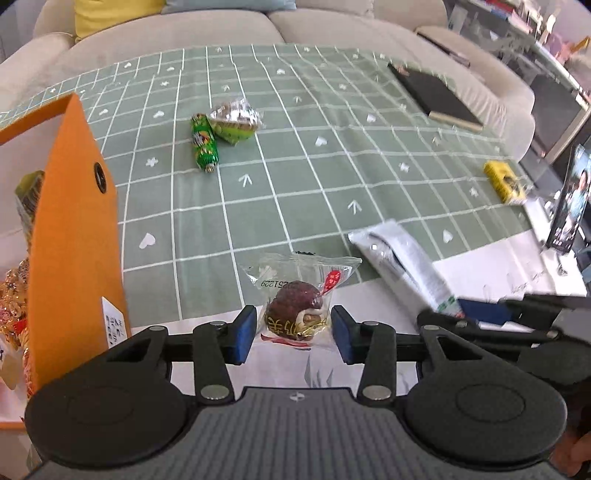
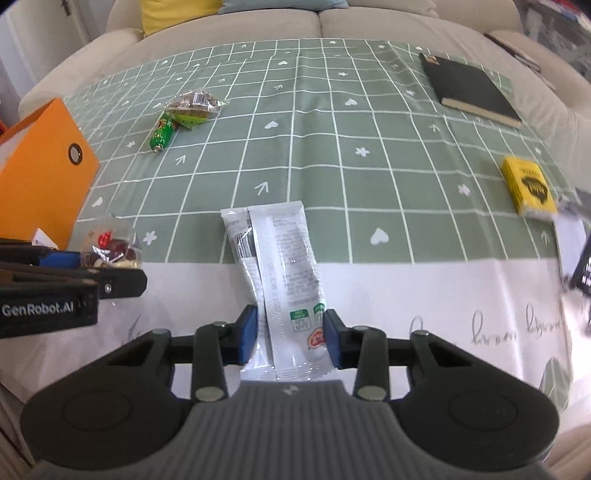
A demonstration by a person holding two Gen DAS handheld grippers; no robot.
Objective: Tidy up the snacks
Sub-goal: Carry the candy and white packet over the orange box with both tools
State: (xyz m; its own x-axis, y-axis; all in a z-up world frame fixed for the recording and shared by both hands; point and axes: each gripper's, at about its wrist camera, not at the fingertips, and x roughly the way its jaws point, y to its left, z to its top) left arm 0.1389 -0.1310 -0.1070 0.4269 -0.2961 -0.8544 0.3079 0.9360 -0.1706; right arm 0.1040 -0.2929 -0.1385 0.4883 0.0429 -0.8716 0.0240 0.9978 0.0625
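Blue pads (image 2: 248,334) — white packet (image 2: 280,269) between

A home living room: a beige sofa (image 2: 321,26) with cushions (image 2: 181,11) at 12 o'clock, a table with green tablecloth (image 2: 332,147) before it.

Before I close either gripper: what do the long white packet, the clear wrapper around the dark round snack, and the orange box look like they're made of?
Long white packet: likely glossy plastic film; it shines and crinkles, with a flat back seam.
Clear wrapper: thin transparent plastic; the dark snack shows through and the crimped edges glint.
Orange box: probably matte cardboard; flat, stiff, dull walls with a metal eyelet.
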